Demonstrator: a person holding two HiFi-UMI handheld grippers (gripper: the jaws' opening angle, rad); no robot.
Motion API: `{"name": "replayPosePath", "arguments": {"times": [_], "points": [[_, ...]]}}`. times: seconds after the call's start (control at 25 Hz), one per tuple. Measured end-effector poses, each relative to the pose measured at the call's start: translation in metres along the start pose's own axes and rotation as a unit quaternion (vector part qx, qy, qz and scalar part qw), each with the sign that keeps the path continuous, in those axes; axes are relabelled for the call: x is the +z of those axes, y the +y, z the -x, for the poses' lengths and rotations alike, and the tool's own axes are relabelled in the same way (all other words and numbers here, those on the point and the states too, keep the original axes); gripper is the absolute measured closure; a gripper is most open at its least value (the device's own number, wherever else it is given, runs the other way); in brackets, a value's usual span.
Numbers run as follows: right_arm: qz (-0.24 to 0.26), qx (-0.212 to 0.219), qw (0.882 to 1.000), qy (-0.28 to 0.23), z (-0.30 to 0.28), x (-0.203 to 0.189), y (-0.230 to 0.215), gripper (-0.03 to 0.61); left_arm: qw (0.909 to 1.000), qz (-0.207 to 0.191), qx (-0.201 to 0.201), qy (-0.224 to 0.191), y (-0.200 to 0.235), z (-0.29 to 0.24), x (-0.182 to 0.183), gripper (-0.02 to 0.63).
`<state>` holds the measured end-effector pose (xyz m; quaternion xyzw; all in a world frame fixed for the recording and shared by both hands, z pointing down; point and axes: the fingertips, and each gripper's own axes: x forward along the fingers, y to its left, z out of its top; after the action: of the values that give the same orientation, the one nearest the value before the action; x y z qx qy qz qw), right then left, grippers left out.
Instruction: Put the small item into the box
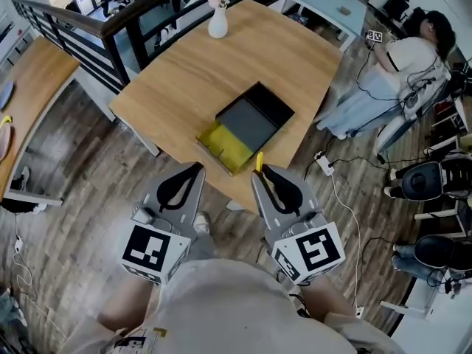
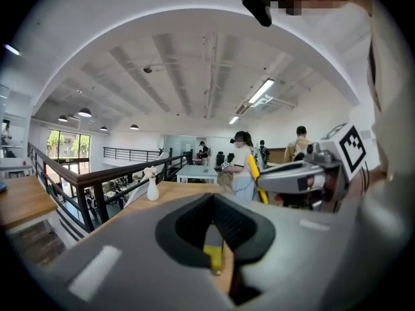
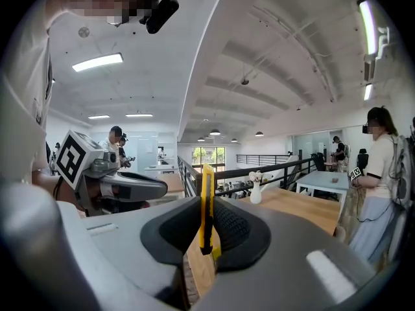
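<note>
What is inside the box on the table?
Nothing visible: the dark tray shows a bare grey floor; the yellow part looks empty, though the tray may cover some of it. The yellow knife sits in the right gripper.

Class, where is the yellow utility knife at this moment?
In the head view, the utility knife is clamped in the right gripper, at the wooden table's near edge, just short of the open box.

Right gripper (image 3: 208,235), its jaws closed on a yellow utility knife (image 3: 206,203) that stands upright between them. At left, the left gripper (image 3: 120,188) with its marker cube. Beyond, a wooden table (image 3: 305,211) bearing a white vase (image 3: 257,194); a person (image 3: 382,173) stands at right.
</note>
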<state>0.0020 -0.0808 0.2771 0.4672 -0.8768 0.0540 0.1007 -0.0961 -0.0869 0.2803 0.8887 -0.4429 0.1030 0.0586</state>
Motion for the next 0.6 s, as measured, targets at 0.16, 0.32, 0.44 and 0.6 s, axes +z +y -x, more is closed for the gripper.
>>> {"name": "replayPosePath", "arguments": {"times": [0.16, 0.32, 0.44, 0.6], "points": [[-0.010, -0.023, 1.000, 0.007, -0.032, 0.006, -0.010, 0.522, 0.9998, 0.000, -0.012, -0.013, 0.036, -0.018, 0.005, 0.611], [-0.012, -0.038, 0.999, 0.017, -0.057, 0.007, -0.017, 0.522, 0.9996, 0.002, -0.025, -0.008, 0.061, -0.032, 0.001, 0.611], [-0.013, -0.042, 0.999, 0.025, -0.071, 0.006, -0.018, 0.522, 0.9993, 0.008, -0.036, -0.001, 0.071, -0.041, -0.006, 0.611], [-0.014, -0.045, 0.998, 0.037, -0.082, 0.003, -0.021, 0.522, 0.9986, 0.016, -0.049, 0.005, 0.076, -0.051, -0.010, 0.611]]}}
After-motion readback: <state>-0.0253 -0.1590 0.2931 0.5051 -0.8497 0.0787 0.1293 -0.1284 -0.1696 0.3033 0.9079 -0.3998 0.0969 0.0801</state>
